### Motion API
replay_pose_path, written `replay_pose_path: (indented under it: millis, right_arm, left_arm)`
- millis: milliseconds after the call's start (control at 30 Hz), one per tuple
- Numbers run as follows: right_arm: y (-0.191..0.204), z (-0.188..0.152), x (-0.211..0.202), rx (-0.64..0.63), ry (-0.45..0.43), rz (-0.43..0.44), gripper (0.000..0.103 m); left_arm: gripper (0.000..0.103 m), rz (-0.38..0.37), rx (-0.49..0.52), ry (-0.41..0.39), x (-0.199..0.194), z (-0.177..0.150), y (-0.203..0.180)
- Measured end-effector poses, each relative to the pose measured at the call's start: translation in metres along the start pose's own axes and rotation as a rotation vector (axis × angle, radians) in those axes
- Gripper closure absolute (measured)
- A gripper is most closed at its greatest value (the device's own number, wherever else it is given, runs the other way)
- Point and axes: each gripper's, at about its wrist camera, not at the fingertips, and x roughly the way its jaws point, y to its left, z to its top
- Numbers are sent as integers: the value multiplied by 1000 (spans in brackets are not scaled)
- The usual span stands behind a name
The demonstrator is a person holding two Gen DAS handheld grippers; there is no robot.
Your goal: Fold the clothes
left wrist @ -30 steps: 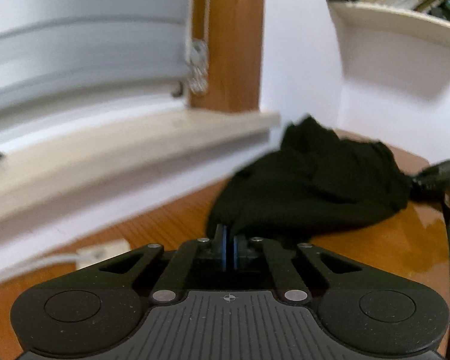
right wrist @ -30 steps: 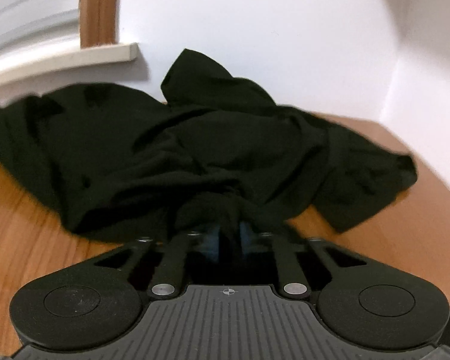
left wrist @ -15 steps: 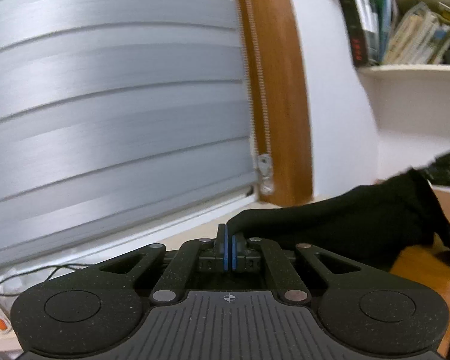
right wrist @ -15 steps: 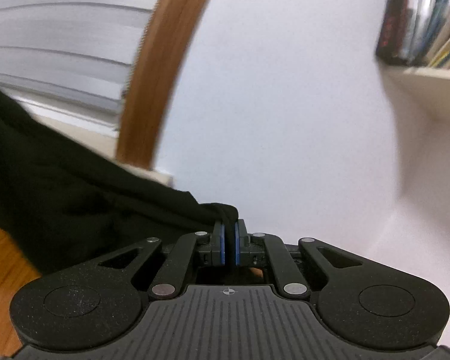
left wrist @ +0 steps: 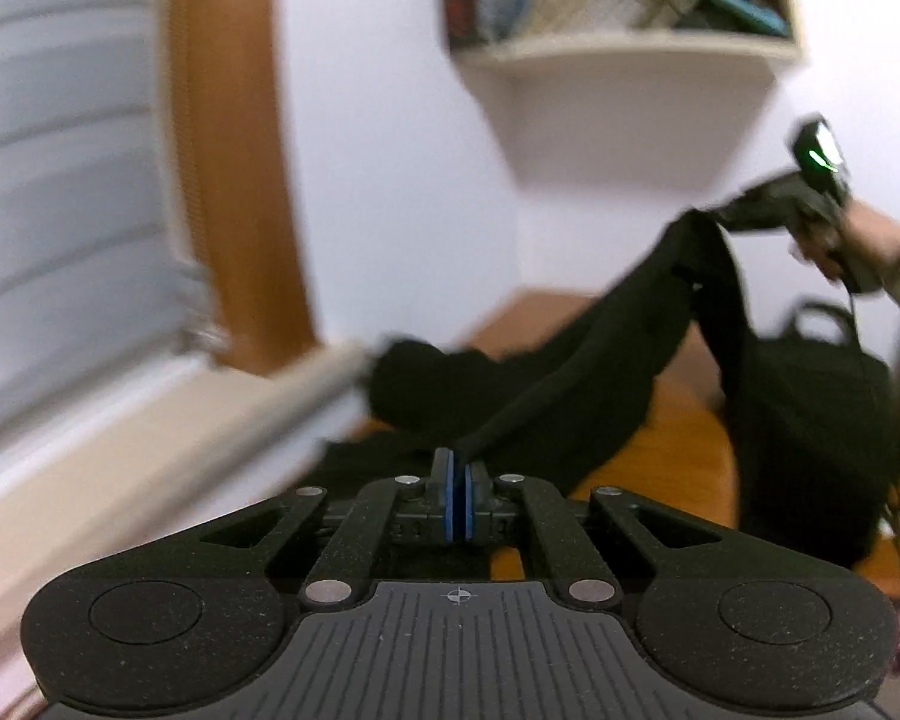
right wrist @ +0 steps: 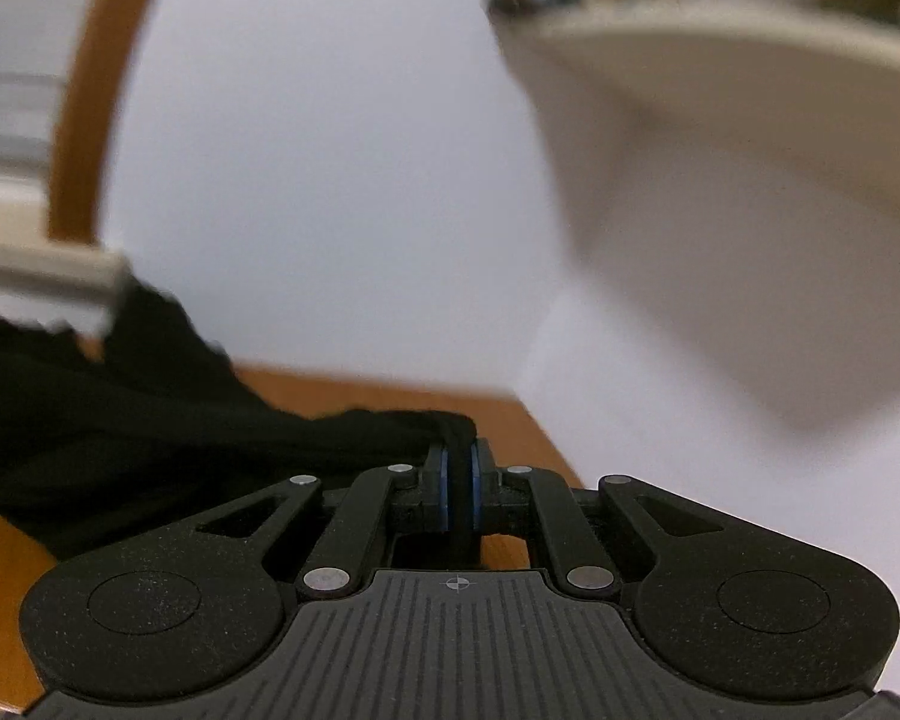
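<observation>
Two grippers clamping one black garment (left wrist: 576, 378): left gripper (left wrist: 459, 483) pinching a taut edge, right gripper (right wrist: 459, 480) closed on a bunched corner; lifting it off the table (left wrist: 684, 444), lower folds dragging there; judging this as the spread-out step before any fold; next needing hands pulled apart, cloth laid flat; crowding the space: shelf (left wrist: 624, 54) overhead, sill (left wrist: 150, 420) beside, black bag (left wrist: 822, 420) at the table's edge.

Right claw (right wrist: 459, 495) pinches black garment (right wrist: 150, 420) above wooden table (right wrist: 390, 396)
</observation>
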Motion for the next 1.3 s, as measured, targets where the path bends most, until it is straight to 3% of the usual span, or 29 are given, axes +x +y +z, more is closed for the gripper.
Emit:
replay_pose_path:
  millis: [133,200,267,600,800,1000,1167,1233,1267,1300]
  right_arm:
    - [1,-21,28,74,62,35,93]
    - [4,-25,38,120,64,54,75]
    - [10,-22,43,160,42,74,74]
    - [127,-35,84,191,60,355,67]
    - [171,-38,102,162,37,363,66]
    - [167,-52,105,140,13,383,66]
    - [162,-59,106,173,-8,400,66]
    - [153,-62,105,360,41,142,66]
    - [151,-63,104,377,40,143,66]
    - [148,-64,102,390,39,148,66]
  left_arm:
    - [88,-25,-11,55,24,-7,-2]
    - [78,-18,-20,62,28,-8,0]
    - [77,11,-44,53,18,-15,10]
    - [58,129,-116,134,37,-46,71]
    - [54,160,-233,174,65,-71,126]
    - [46,155,-335,179,96,-81,160]
    - [46,109,-386,187,117,-83,173]
    - [51,107,-399,197,125,-84,175]
    - [63,100,-399,194,126,-84,174]
    - [84,93,-397,191,127,-84,174]
